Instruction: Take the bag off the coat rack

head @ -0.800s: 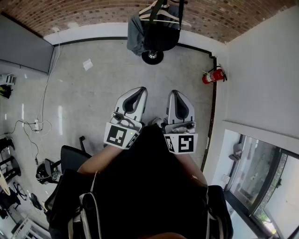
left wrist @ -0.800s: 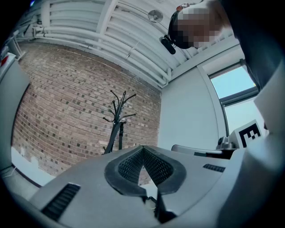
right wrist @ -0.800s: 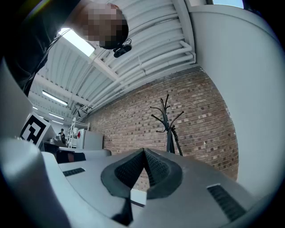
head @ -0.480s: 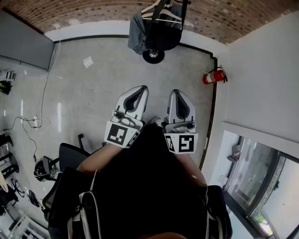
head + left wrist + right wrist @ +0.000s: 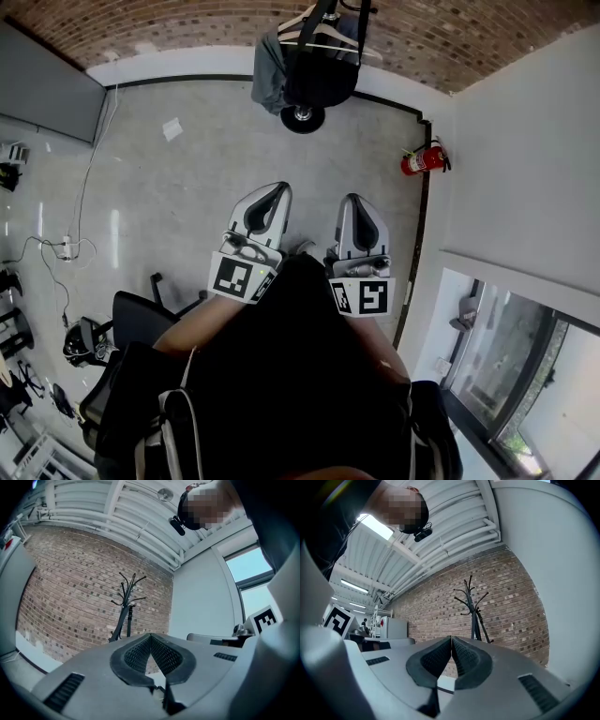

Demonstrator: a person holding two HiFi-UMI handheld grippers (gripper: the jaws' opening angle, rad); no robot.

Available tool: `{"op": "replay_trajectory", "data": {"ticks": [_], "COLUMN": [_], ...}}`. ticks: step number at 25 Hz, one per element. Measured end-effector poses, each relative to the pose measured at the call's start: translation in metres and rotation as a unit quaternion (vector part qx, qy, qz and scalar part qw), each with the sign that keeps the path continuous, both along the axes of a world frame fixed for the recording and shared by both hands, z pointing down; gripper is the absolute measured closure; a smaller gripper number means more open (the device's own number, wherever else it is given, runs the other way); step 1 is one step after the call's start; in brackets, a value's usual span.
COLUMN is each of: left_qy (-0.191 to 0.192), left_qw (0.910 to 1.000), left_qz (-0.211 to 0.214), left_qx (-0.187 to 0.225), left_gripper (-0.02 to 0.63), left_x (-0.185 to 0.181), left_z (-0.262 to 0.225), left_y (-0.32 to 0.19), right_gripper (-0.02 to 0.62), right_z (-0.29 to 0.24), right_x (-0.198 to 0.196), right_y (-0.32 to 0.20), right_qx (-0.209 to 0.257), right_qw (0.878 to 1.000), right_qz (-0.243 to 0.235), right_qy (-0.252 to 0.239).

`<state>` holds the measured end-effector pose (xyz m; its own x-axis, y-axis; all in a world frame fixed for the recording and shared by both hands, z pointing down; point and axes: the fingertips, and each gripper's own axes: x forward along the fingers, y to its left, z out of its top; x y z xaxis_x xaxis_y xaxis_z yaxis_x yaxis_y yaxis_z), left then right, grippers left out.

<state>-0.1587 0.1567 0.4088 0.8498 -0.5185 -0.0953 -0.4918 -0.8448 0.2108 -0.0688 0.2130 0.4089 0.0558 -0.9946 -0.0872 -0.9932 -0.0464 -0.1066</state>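
Observation:
A black coat rack [image 5: 319,19] stands at the far brick wall on a round base [image 5: 302,118]; a dark bag [image 5: 319,70] and a grey garment [image 5: 267,70] hang from it. The coat rack [image 5: 126,606] shows in the left gripper view with a black strap on it. In the right gripper view the coat rack [image 5: 473,609] rises well ahead. My left gripper [image 5: 277,190] and right gripper [image 5: 353,201] are held side by side at waist height, far short of the rack. Both are shut with nothing between the pads.
A red fire extinguisher [image 5: 422,159] sits at the right wall. A white paper scrap [image 5: 171,128] lies on the concrete floor. Cables and a power strip [image 5: 64,248] run along the left. Dark chairs [image 5: 122,328] stand beside me. A window [image 5: 506,375] is at right.
The head view has shifted slightly: the rack and extinguisher sit a little more to the left. The right gripper appears a bit lower in the picture. Both grippers stay shut.

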Motion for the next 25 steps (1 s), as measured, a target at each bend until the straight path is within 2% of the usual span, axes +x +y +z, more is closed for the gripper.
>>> {"op": "replay_trajectory", "data": {"ticks": [4,8,11,15,18,22,25], "left_qy": [0.002,0.003,0.006,0.009,-0.002,-0.010,-0.011], "left_qw": [0.9998,0.9999,0.9999,0.9999,0.9999,0.9998,0.9997], "left_qz": [0.017,0.010,-0.002,-0.006,-0.001,-0.015,-0.012], "left_qx": [-0.014,-0.011,-0.014,-0.011,-0.010,-0.013,-0.016], "left_gripper": [0.588,0.588,0.588,0.588,0.588,0.588,0.588], "left_x": [0.018,0.037,0.054,0.075,0.082,0.081,0.091], "left_z": [0.005,0.004,0.008,0.009,0.017,0.025,0.031], "left_y": [0.010,0.018,0.025,0.039,0.043,0.026,0.014], "right_gripper": [0.577,0.577,0.577,0.577,0.577,0.577,0.577], "right_z": [0.005,-0.005,-0.011,-0.003,0.010,0.021,0.032], "right_x": [0.014,0.028,0.037,0.057,0.069,0.074,0.085], "right_y": [0.009,0.024,0.037,0.043,0.043,0.030,0.015], "right_qx": [-0.006,0.004,0.019,0.017,0.011,0.002,-0.007], "right_qw": [1.000,0.998,0.997,0.998,0.999,1.000,0.999], "right_qz": [-0.003,0.002,-0.011,-0.018,-0.015,-0.021,-0.031], "right_qy": [-0.004,0.059,0.074,0.063,0.044,0.023,-0.011]}}
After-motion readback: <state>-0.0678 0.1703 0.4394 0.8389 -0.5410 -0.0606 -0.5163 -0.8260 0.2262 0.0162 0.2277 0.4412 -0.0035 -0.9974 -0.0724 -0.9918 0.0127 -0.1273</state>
